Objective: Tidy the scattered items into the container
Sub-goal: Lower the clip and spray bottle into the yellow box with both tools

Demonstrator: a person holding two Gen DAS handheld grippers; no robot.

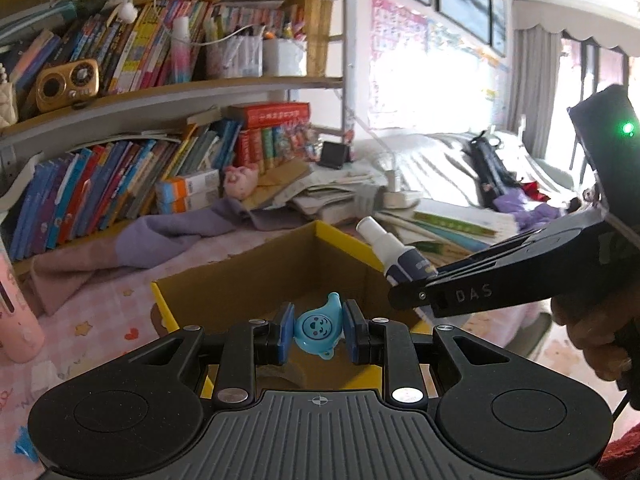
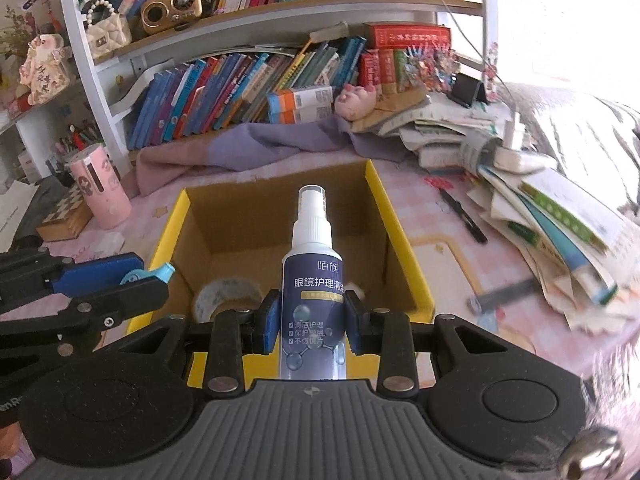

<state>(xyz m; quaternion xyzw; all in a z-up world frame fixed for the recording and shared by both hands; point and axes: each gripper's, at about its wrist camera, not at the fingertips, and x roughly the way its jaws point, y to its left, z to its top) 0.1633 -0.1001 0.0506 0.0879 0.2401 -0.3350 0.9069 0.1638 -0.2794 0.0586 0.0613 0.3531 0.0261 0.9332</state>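
Note:
An open cardboard box with yellow edges (image 1: 240, 272) (image 2: 384, 204) stands on the pink desk. My left gripper (image 1: 318, 330) is shut on a small light-blue round toy with a face (image 1: 318, 326), held above the box's near edge; it also shows in the right wrist view (image 2: 140, 276). My right gripper (image 2: 312, 320) is shut on a dark-blue spray bottle with a white nozzle (image 2: 312, 264), held over the box. In the left wrist view the bottle (image 1: 394, 248) pokes out of the right gripper at the box's right side. A tape roll (image 2: 226, 298) lies inside the box.
A pink cylinder (image 2: 100, 188) and a small chessboard box (image 2: 66, 216) stand left of the box. A black pen (image 2: 464, 216) and a heap of books and papers (image 2: 540, 216) lie to the right. A purple cloth (image 2: 256, 144) and bookshelves (image 2: 248, 80) are behind.

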